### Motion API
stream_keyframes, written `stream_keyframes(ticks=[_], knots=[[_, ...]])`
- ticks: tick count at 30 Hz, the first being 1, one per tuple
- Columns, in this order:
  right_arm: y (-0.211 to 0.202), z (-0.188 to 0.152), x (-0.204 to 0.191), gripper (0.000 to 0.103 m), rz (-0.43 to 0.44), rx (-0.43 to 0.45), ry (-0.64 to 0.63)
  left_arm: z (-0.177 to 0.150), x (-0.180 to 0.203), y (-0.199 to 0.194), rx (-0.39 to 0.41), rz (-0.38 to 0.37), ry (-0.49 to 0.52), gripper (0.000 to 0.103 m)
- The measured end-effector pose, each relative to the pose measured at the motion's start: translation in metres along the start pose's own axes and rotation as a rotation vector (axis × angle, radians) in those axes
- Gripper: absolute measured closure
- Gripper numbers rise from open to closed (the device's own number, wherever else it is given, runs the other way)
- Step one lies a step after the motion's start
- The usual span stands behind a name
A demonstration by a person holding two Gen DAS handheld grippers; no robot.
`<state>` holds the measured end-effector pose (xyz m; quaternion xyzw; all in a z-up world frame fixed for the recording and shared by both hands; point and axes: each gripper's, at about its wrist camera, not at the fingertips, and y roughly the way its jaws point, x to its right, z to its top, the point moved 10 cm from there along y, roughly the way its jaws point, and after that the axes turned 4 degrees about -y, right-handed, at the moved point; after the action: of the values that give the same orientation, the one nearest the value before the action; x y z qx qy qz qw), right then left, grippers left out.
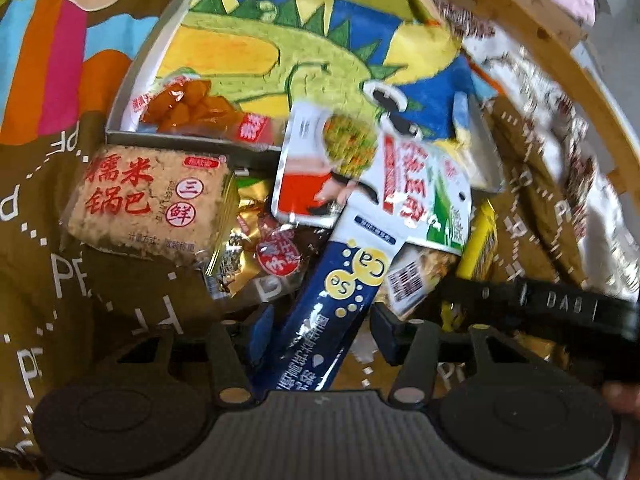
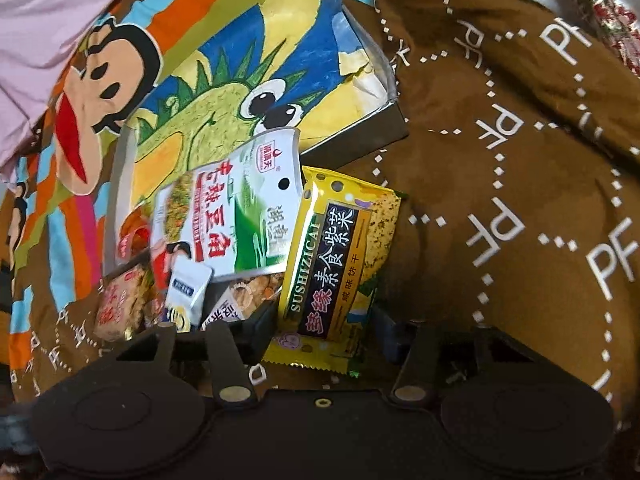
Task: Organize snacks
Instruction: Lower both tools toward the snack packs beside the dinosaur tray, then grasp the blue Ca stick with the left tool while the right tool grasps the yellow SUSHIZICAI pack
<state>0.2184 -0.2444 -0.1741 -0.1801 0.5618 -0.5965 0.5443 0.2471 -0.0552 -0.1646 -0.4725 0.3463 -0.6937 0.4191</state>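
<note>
While the left hand-held gripper clamps a glossy blue stick sachet, the right grips a crinkly yellow packet.

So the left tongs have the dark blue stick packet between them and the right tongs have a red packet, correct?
Not quite. The packet between the right tongs is yellow with a black label, as the right wrist view shows. The left tongs do have the dark blue stick packet between them.

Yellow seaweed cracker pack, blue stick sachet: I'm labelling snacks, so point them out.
Yellow seaweed cracker pack (image 2: 332, 264): right wrist view, dark label at its middle.
Blue stick sachet (image 1: 340, 304): left wrist view, blue body below the bubbles.
</note>
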Motion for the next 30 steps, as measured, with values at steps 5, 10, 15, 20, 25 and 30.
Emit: stream_keyframes(ticks=[5,10,15,20,25,30], knots=[[0.004,0.003,0.001,0.04,0.018,0.015,0.032,-0.005,0.0,0.008,-0.034,0.008,0.021,0.041],[-0.003,-0.001,-0.001,0.049,0.024,0.018,0.043,-0.01,0.004,0.001,-0.035,0.069,0.054,0.054],[-0.022,-0.007,-0.006,0.049,0.055,0.037,0.054,-0.007,0.008,-0.018,0.021,0.086,0.038,0.057],[-0.044,-0.011,-0.019,0.049,0.09,0.08,0.012,0.003,0.012,-0.04,0.076,0.048,-0.01,0.059],[-0.064,-0.01,-0.037,0.049,0.111,0.14,-0.08,0.011,0.018,-0.055,0.125,0.004,-0.063,0.059],[-0.078,0.006,-0.048,0.049,0.109,0.269,-0.23,0.029,0.018,-0.075,0.241,-0.02,-0.084,0.059]])
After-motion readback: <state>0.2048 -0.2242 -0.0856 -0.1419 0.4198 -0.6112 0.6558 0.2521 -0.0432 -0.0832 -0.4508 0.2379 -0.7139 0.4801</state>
